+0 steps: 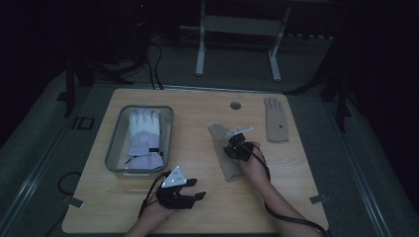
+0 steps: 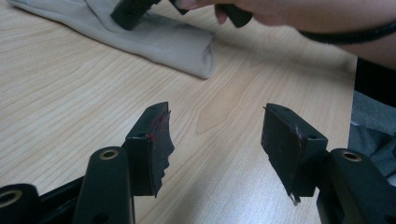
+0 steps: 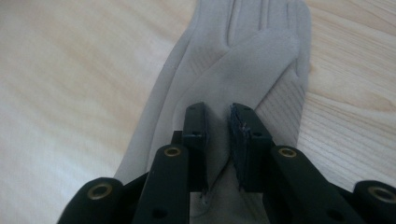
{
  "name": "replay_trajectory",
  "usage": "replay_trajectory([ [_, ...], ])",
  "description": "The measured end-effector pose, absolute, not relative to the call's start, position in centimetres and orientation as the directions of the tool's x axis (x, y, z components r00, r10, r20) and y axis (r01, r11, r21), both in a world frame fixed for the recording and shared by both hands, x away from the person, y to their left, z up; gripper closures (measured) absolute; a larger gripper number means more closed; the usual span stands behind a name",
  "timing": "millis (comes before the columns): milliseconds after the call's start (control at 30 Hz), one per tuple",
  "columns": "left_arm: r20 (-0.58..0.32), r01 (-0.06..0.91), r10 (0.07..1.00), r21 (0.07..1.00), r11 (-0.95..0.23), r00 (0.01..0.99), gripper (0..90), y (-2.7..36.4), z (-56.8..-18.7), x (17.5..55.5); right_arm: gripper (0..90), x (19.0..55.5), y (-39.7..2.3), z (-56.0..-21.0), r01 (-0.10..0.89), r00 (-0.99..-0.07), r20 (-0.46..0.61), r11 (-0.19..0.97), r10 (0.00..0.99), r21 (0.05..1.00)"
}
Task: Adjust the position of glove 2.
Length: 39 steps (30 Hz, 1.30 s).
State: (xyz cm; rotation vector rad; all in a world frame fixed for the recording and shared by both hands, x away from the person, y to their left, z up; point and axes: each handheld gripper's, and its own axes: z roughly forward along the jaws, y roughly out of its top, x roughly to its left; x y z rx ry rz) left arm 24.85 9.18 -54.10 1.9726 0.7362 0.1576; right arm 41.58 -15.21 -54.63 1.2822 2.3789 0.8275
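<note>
Left gripper [image 2: 217,140] low on bare table [image 2: 70,102], jaws apart w/ nothing btwn. Right gripper [image 3: 217,140] nearly clenched, pinching fold of beige glove [image 3: 243,56], which stretches flat ahead of its tips. Second beige glove [image 1: 276,120] well off to right gripper's right; white glove [image 1: 144,138] in tray [image 1: 114,148] ahead of left one.

Three gloves [image 1: 226,153] [image 1: 276,120] [image 1: 145,140], one tray [image 1: 114,143], two tools [image 1: 230,143] [image 1: 190,190].

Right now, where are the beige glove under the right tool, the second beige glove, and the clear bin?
beige glove under the right tool [image 3: 252,60]: right gripper view, on its palm.
second beige glove [image 1: 276,126]: high view, on its palm.
clear bin [image 1: 114,143]: high view, on its left wall.
</note>
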Motion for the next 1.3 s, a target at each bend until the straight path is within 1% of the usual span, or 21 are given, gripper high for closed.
replay_trajectory([
  [67, -0.193, 0.427, 0.556, 0.842, -0.329, 0.808, 42.7, 9.2, -54.1, 24.9, 76.0, 41.6, -14.8, -54.7, 0.688, -0.487, 0.029, 0.363, 0.873, 0.628],
  [233, -0.185, 0.42, 0.554, 0.843, -0.335, 0.812, 42.7, 9.1, -54.0, 24.9, 75.2, 41.8, -14.0, -54.9, 0.718, -0.375, 0.069, 0.242, 0.925, 0.652],
  [333, -0.182, 0.417, 0.552, 0.844, -0.338, 0.814, 42.7, 9.0, -54.0, 24.9, 74.1, 41.9, -13.5, -55.1, 0.722, -0.33, 0.091, 0.189, 0.94, 0.666],
  [433, -0.181, 0.415, 0.55, 0.845, -0.338, 0.815, 42.7, 9.0, -54.0, 24.9, 73.5, 42.0, -12.9, -55.2, 0.718, -0.315, 0.084, 0.18, 0.945, 0.673],
  [600, -0.181, 0.415, 0.551, 0.846, -0.336, 0.815, 42.7, 9.1, -54.0, 24.9, 72.1, 42.1, -12.5, -55.1, 0.719, -0.328, 0.079, 0.195, 0.941, 0.668],
  [700, -0.181, 0.416, 0.554, 0.846, -0.333, 0.813, 42.7, 9.2, -54.2, 25.0, 67.8, 41.9, -12.5, -54.6, 0.71, -0.359, 0.093, 0.208, 0.929, 0.672],
  [767, -0.181, 0.417, 0.553, 0.845, -0.335, 0.813, 42.7, 9.2, -54.4, 25.0, 64.3, 41.6, -12.6, -53.9, 0.688, -0.391, 0.076, 0.236, 0.917, 0.687],
  [867, -0.175, 0.417, 0.554, 0.839, -0.348, 0.814, 42.7, 9.1, -54.7, 25.0, 56.0, 41.5, -13.1, -52.6, 0.657, -0.441, 0.049, 0.285, 0.896, 0.698],
  [900, -0.169, 0.415, 0.556, 0.838, -0.353, 0.814, 42.7, 9.1, -54.8, 25.0, 54.9, 41.5, -13.4, -52.1, 0.648, -0.456, 0.047, 0.295, 0.889, 0.703],
  [1000, -0.162, 0.412, 0.555, 0.836, -0.362, 0.816, 42.7, 9.1, -54.9, 25.0, 53.2, 41.8, -15.0, -50.8, 0.618, -0.477, 0.025, 0.315, 0.878, 0.72],
  [1100, -0.164, 0.415, 0.556, 0.835, -0.362, 0.815, 42.7, 9.1, -55.0, 25.1, 52.5, 42.6, -17.4, -49.7, 0.599, -0.476, 0.012, 0.314, 0.879, 0.737],
  [1300, -0.167, 0.421, 0.559, 0.832, -0.363, 0.812, 42.7, 9.2, -55.2, 25.1, 53.6, 44.3, -22.1, -48.0, 0.577, -0.436, -0.021, 0.297, 0.9, 0.761],
])
